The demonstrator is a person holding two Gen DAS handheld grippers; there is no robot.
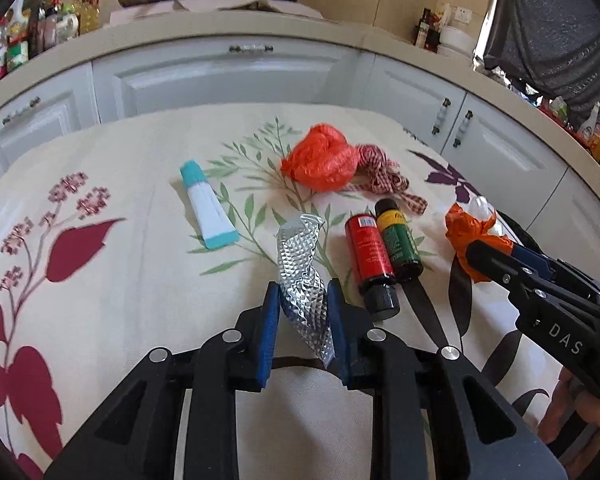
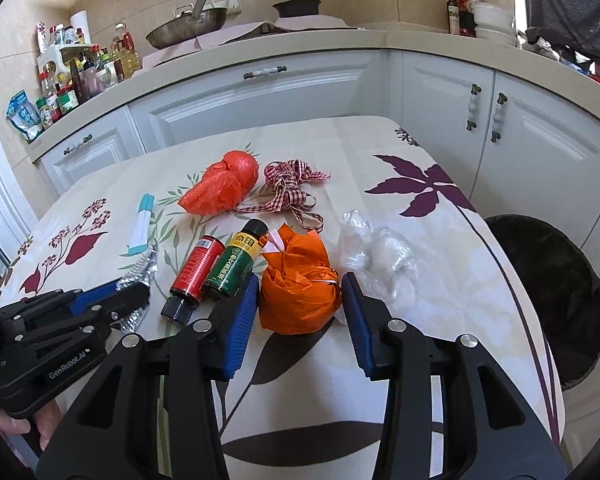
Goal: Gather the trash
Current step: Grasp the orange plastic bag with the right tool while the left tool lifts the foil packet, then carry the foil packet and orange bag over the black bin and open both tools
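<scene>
My left gripper (image 1: 303, 300) is shut on a crumpled silver foil wrapper (image 1: 304, 276), low over the floral tablecloth; it also shows in the right wrist view (image 2: 132, 292). My right gripper (image 2: 298, 304) has its jaws around an orange crumpled paper ball (image 2: 296, 292), pads close to its sides; whether they press it I cannot tell. The ball also shows in the left wrist view (image 1: 472, 236). A red bottle (image 2: 194, 276) and a green bottle (image 2: 234, 264) lie between the grippers.
A red-orange plastic bag (image 2: 224, 184), a checked ribbon (image 2: 290, 188), a teal-and-white tube (image 2: 142, 224) and clear plastic film (image 2: 376, 252) lie on the table (image 2: 440, 300). A black-lined trash bin (image 2: 556, 300) stands right of the table. White cabinets stand behind.
</scene>
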